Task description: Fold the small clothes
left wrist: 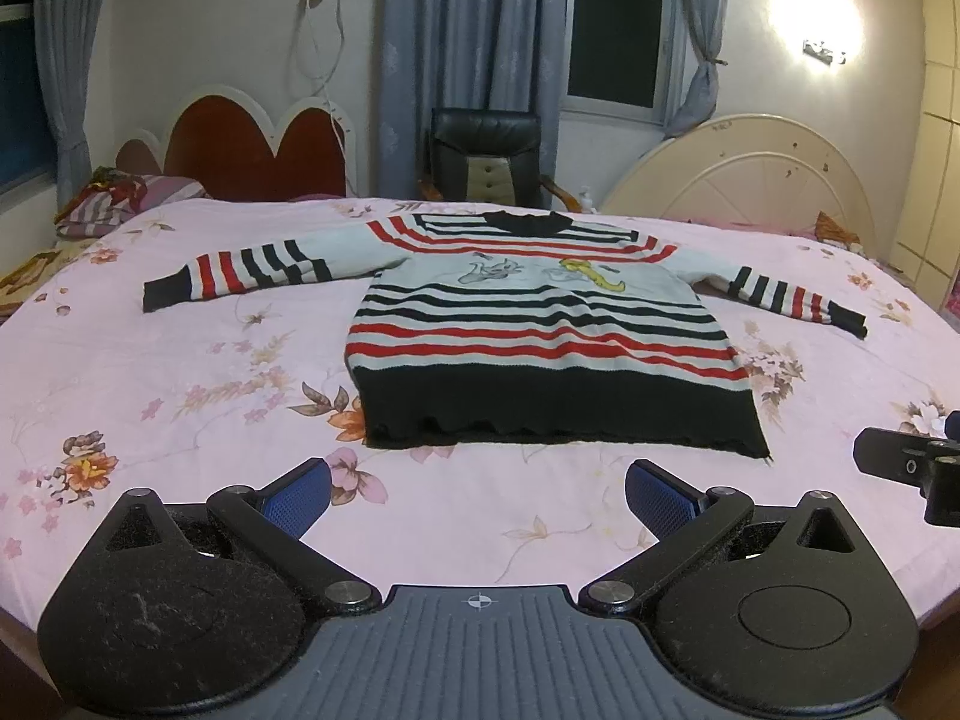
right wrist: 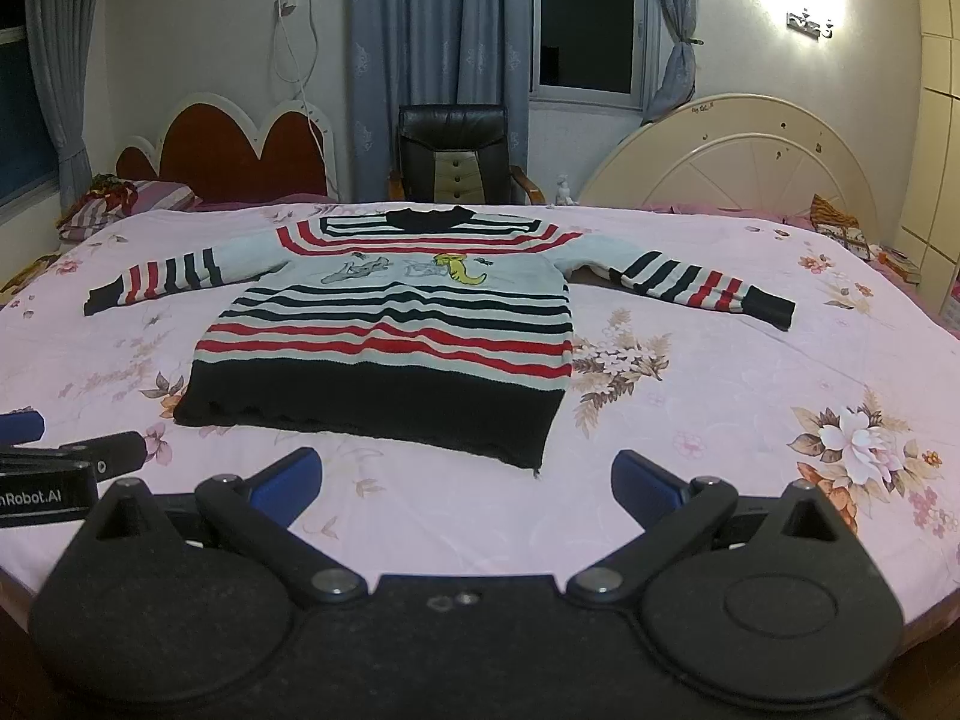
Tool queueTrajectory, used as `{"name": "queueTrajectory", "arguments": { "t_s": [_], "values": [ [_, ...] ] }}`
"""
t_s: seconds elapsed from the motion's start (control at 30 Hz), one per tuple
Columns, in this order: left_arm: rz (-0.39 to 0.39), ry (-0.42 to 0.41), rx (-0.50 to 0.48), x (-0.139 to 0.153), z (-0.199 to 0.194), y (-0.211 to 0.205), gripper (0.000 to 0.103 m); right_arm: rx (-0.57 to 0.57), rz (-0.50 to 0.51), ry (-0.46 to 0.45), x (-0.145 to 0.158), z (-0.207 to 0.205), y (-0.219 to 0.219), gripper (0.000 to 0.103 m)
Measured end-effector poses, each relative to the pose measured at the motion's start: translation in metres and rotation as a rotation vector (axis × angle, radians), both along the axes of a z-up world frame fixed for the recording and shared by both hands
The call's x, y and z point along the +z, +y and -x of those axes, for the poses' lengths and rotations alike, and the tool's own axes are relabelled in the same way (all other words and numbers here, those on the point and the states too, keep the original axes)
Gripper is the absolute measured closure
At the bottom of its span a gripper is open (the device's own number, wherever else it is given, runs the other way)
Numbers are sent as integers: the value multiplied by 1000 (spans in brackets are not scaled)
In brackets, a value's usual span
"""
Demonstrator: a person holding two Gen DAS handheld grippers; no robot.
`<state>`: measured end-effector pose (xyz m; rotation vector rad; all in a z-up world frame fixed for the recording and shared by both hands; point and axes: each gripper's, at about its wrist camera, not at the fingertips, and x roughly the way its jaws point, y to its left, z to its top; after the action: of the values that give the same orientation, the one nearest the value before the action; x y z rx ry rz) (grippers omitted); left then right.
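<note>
A small striped sweater in white, red and black with a cartoon print lies flat on the pink floral bed sheet, sleeves spread out to both sides, black hem nearest me. It also shows in the right wrist view. My left gripper is open and empty, hovering just in front of the hem. My right gripper is open and empty, in front of the hem's right corner. Each gripper's edge shows in the other's view, the right gripper and the left gripper.
A red headboard and pillows stand at the far left, a black chair behind the bed, a cream headboard at the far right. Sheet surrounds the sweater on all sides.
</note>
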<state>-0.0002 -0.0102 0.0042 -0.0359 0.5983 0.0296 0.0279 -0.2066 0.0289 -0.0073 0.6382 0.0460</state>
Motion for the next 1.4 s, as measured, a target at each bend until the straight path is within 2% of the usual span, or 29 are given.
{"name": "queueTrajectory", "arguments": {
  "t_s": [1.4],
  "values": [
    [-15, 4, -9, 1, 1, -6, 0, -9, -2, -5, -3, 2, -2, 1]
  ]
}}
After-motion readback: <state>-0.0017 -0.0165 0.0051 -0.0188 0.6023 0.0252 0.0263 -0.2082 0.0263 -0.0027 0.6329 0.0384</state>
